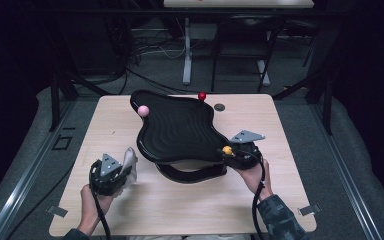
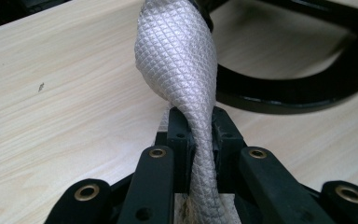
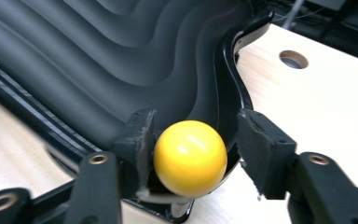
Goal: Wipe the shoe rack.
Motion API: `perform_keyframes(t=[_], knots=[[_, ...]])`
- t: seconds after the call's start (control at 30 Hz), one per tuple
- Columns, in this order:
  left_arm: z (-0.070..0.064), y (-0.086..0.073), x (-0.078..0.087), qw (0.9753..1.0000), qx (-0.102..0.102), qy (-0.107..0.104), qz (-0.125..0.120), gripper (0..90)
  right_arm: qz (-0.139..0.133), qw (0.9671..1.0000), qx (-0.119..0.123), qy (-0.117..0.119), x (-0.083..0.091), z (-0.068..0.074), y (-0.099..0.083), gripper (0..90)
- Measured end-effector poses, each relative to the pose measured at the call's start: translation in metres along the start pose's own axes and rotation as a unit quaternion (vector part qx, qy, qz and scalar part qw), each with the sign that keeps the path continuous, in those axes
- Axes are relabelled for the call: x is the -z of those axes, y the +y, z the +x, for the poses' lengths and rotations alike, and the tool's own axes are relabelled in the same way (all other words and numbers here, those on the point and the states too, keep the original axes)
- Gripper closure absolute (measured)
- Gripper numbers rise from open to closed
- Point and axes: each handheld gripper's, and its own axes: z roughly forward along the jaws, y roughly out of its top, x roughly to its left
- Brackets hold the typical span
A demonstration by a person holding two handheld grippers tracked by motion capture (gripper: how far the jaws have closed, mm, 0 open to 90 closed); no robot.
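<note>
The left gripper (image 2: 193, 135) has its fingers clamped on a grey quilted cloth (image 2: 182, 60) that rises above the counter (image 2: 65, 93). The right gripper (image 3: 191, 149) stands open around a yellow knob (image 3: 189, 157) at the black tray's (image 3: 98, 60) near corner, the knob touching the left finger and apart from the right.

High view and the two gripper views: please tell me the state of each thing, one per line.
left gripper: shut on grey cloth
grey cloth: pinched, twisted, lifted upward
right gripper: open around yellow knob
yellow knob: between jaws, one side touching
black wavy tray: on its stand, looks tilted
pink knob: untouched
red knob: untouched
</note>
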Motion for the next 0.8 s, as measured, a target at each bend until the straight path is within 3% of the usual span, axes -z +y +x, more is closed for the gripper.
perform_keyframes(t=[0.1, 0.13, 0.17, 0.2, 0.43, 0.5, 0.67, 0.8], knots=[[0.003, 0.0, 0.0, 0.9998, 0.015, -0.002, -0.012, 80.0, 0.0, 0.9999, 0.01, -0.005, -0.001, 0.001, 0.0, 59.4], [0.004, 0.0, 0.0, 0.9997, 0.017, -0.006, -0.014, 80.0, -0.002, 0.9994, 0.018, -0.03, -0.001, 0.003, 0.0, 59.6], [0.005, 0.0, 0.0, 0.9996, 0.021, -0.006, -0.018, 80.0, -0.006, 0.9992, 0.02, -0.035, -0.002, 0.002, 0.0, 59.7], [0.005, 0.001, -0.001, 0.9995, 0.025, -0.005, -0.021, 80.0, -0.003, 0.9997, 0.013, -0.019, -0.002, -0.002, 0.0, 59.8], [0.006, 0.011, -0.005, 0.999, 0.033, -0.002, -0.03, 79.9, -0.016, 0.9997, 0.012, -0.015, -0.007, -0.01, -0.001, 59.8], [0.006, 0.017, -0.006, 0.9989, 0.033, -0.004, -0.034, 80.0, -0.016, 0.9998, 0.009, -0.003, -0.008, -0.013, 0.0, 59.8], [0.006, 0.038, -0.012, 0.9968, 0.039, -0.019, -0.067, 80.3, -0.016, 0.9999, 0.006, 0.001, -0.009, -0.014, -0.001, 59.8], [0.004, 0.046, -0.016, 0.9959, 0.036, -0.023, -0.08, 80.4, -0.02, 0.9998, 0.002, 0.0, -0.009, -0.014, -0.001, 59.8]])
